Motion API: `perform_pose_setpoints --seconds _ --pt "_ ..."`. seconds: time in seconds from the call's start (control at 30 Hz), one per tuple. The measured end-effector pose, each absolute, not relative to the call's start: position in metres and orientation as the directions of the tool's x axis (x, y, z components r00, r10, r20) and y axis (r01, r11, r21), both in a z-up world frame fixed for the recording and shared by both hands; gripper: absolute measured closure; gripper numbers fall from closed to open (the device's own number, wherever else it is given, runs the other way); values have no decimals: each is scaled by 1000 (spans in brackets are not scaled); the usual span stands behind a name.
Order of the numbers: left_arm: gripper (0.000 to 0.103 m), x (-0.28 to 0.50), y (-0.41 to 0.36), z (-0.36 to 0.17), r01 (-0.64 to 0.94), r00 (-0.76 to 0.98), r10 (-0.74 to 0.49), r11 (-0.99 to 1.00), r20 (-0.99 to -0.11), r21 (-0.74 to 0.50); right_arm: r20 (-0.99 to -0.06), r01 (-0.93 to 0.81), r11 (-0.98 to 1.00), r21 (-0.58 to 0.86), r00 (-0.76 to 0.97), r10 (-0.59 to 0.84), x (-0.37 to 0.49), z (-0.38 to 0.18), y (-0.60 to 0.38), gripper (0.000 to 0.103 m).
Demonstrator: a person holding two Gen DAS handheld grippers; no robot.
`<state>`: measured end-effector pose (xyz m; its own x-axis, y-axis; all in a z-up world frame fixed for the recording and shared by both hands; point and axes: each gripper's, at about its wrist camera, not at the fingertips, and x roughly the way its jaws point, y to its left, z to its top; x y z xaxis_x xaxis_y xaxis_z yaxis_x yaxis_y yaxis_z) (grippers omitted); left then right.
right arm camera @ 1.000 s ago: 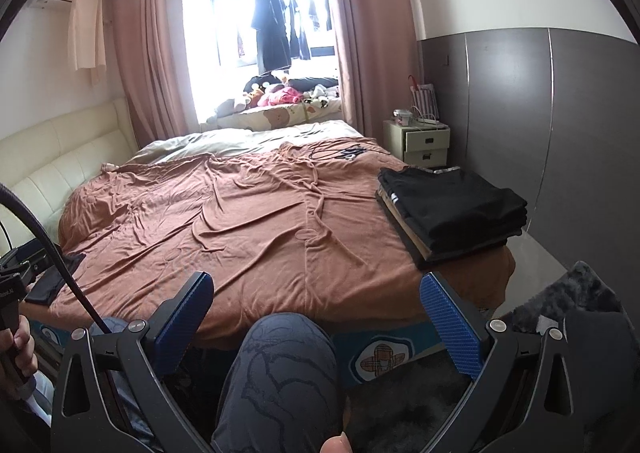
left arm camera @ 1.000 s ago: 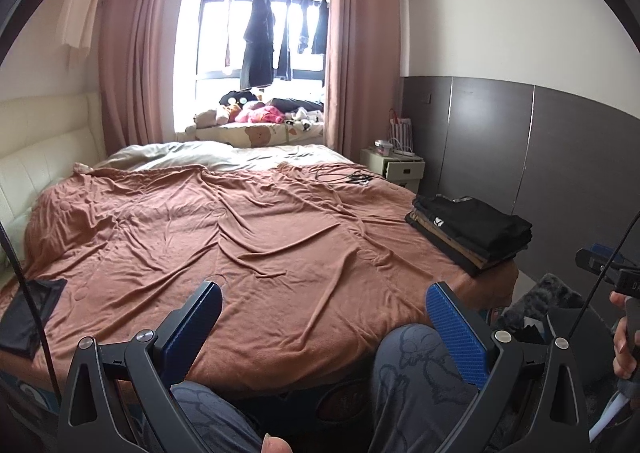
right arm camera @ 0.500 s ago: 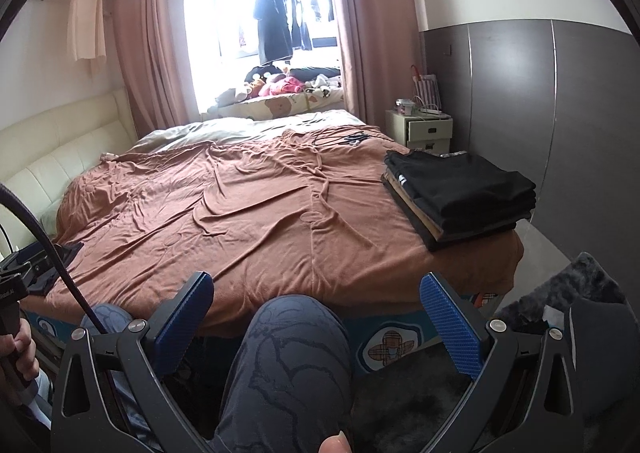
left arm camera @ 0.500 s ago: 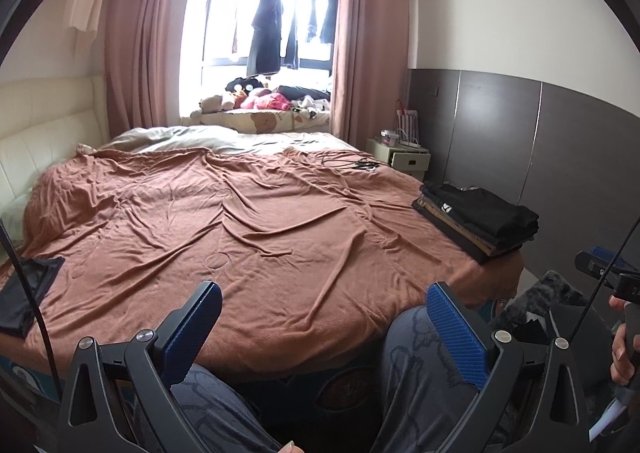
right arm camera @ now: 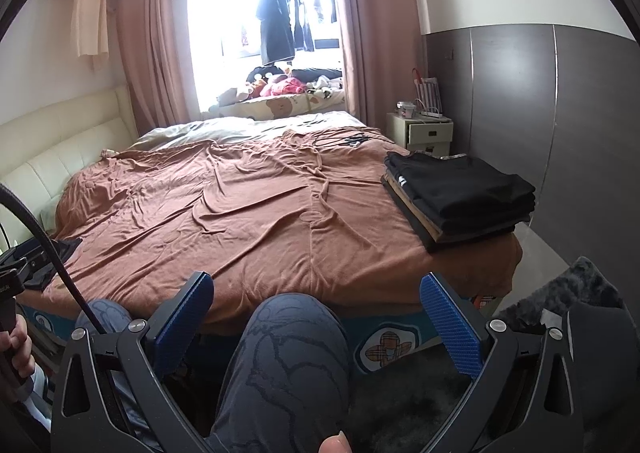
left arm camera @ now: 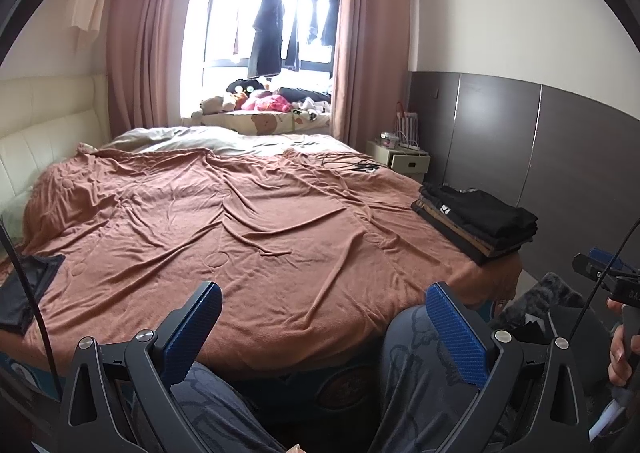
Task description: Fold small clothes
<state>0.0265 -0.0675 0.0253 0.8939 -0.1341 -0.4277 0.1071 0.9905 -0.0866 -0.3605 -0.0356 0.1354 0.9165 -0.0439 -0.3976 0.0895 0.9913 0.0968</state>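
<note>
Bedroom scene seen from two cameras held low at the foot of a wide bed (left arm camera: 280, 221) covered by a rumpled brown blanket. Both tools are empty: the left gripper (left arm camera: 324, 317) has its blue-padded fingers spread wide, and the right gripper (right arm camera: 316, 309) is spread just as wide, each hanging above the seated person's knees (right arm camera: 288, 337) in dark patterned trousers, short of the mattress edge. On the bed's near right corner sits a neat stack of folded clothes (right arm camera: 460, 197), black garments on top with a tan layer showing lower down. On the opposite, near left edge of the bed lies a single flat dark garment (left arm camera: 28, 293), well apart from the stack. The middle of the blanket holds only creases, and a tangle of dark cable (left arm camera: 352, 165) lies near its far right side. Beyond the bed, pink curtains (left arm camera: 144, 45) frame a bright window (left arm camera: 224, 25) with dark clothes hanging in it and soft toys (left arm camera: 256, 101) heaped on the sill. A pale nightstand (right arm camera: 424, 133) stands beside the grey panelled wall.
</note>
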Motion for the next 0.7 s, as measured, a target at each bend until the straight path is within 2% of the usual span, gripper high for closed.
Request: perform_pose_setpoints --seconds 0.7 --pt "0 16 -63 33 99 906 -129 991 -403 -95 -391 83 992 91 920 -41 -365 139 -37 0"
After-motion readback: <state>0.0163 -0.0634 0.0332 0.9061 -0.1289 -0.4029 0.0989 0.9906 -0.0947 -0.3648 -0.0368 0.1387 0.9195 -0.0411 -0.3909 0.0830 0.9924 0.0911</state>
